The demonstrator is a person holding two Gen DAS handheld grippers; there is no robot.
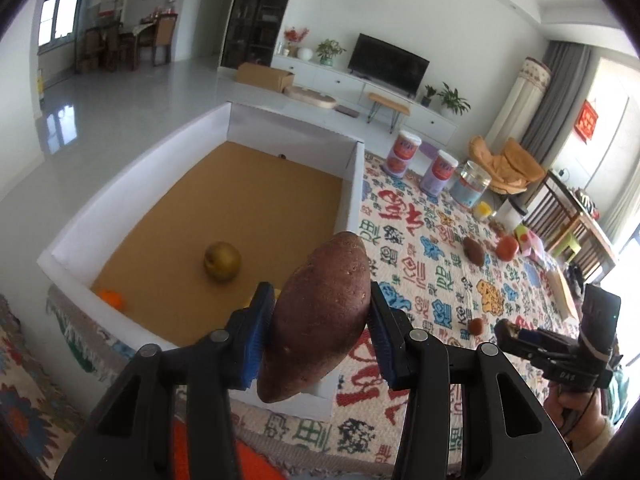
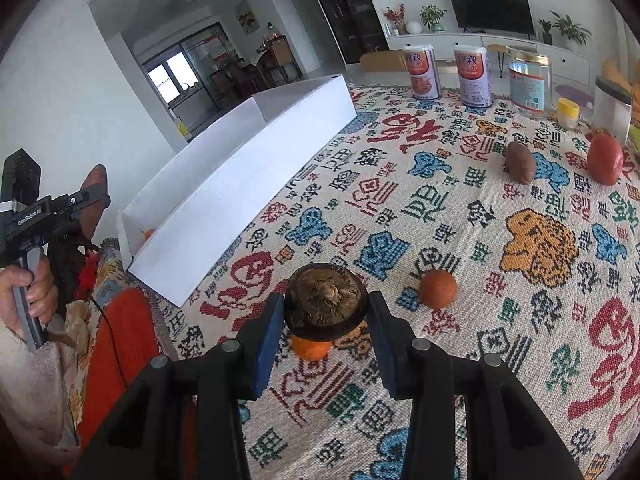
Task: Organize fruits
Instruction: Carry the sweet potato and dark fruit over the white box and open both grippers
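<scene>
My left gripper (image 1: 320, 312) is shut on a reddish-brown sweet potato (image 1: 320, 312) and holds it above the near right corner of a white box (image 1: 120, 184) with a brown floor. A greenish pear (image 1: 222, 261) and a small orange (image 1: 111, 298) lie in the box. My right gripper (image 2: 326, 312) is shut on a dark brown mushroom-like item (image 2: 326, 300), held above the patterned cloth (image 2: 440, 208). An orange fruit (image 2: 311, 350) lies under it. A round orange-brown fruit (image 2: 438, 289), a brown fruit (image 2: 520, 163) and a red tomato (image 2: 605, 159) lie on the cloth.
Two cans (image 2: 422, 71) and a glass jar (image 2: 529, 85) stand along the cloth's far edge, with a small yellow cup (image 2: 568, 113) beside them. The white box (image 2: 240, 184) lies to the left of the right gripper. The left gripper (image 2: 48, 216) shows at the far left.
</scene>
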